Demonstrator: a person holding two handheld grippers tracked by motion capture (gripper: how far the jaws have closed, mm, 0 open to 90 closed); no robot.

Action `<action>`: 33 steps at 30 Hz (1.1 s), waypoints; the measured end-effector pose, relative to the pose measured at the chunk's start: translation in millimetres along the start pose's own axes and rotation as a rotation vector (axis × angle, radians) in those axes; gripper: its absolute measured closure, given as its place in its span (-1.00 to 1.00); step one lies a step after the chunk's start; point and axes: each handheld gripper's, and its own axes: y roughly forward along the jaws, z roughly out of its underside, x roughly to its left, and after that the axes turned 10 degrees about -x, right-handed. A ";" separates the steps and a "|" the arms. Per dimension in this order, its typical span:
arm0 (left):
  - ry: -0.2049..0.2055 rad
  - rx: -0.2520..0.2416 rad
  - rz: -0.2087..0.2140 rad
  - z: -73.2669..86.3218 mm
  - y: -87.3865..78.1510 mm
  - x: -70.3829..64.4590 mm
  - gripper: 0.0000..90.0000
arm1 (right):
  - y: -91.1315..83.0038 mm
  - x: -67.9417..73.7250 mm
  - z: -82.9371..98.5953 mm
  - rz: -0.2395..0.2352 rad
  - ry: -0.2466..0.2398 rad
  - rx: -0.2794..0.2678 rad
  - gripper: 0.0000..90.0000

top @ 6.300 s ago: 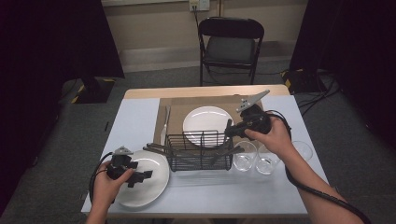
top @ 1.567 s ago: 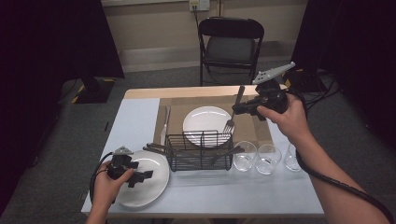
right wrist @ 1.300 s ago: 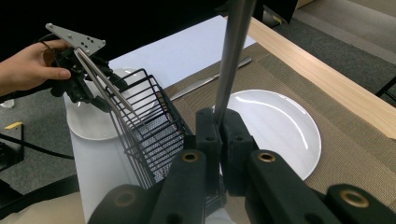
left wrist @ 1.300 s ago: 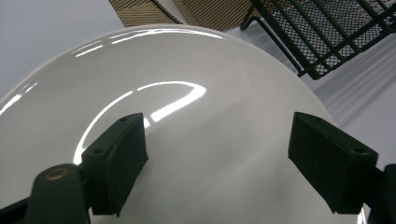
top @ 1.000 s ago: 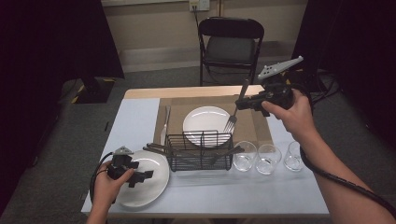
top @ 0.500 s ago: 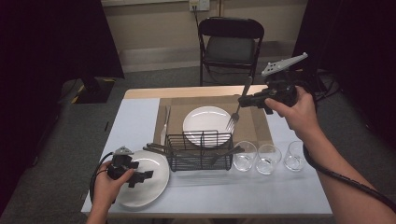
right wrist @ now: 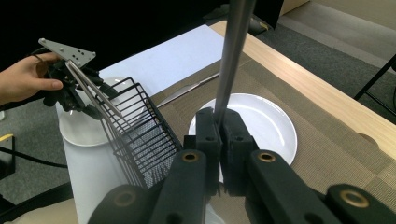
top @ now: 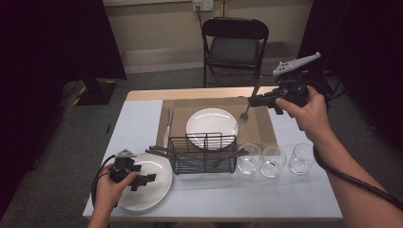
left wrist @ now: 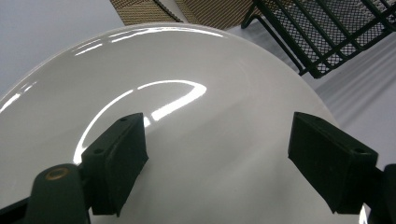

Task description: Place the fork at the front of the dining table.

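Observation:
My right gripper [top: 254, 100] hovers above the right side of the brown placemat [top: 176, 111], shut on a metal fork [top: 243, 115]. The fork hangs tilted, tines down, over the right rim of the white plate [top: 211, 124] on the mat. In the right gripper view the jaws [right wrist: 219, 137] clamp the fork handle [right wrist: 233, 56], which rises past the top edge. My left gripper [top: 142, 179] rests open over a second white plate [top: 147, 194] at the front left. In the left gripper view its fingers [left wrist: 116, 163] stand wide apart above the bare plate [left wrist: 196, 107].
A black wire basket [top: 203, 153] holding several utensils stands mid-table, in front of the mat. A knife [top: 167, 127] lies on the mat's left side. Three glasses [top: 273, 161] line up right of the basket. A folding chair [top: 235, 47] stands behind the table.
My right gripper has carried the fork up from the basket and toward the back right, over the mat's right side. The left hand has stayed still on its plate.

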 end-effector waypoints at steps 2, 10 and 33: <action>0.004 0.000 -0.002 -0.1 -0.3 0.5 -0.58 | -1.1 -2.0 0.5 0.007 0.002 0.000 0.95; 0.003 0.003 -0.003 0.2 -0.3 1.0 -0.58 | -0.2 -10.7 7.9 0.023 0.016 0.006 0.95; -0.001 0.008 -0.015 1.8 -1.0 5.3 -0.58 | 9.8 -34.5 33.2 0.047 0.053 0.026 0.95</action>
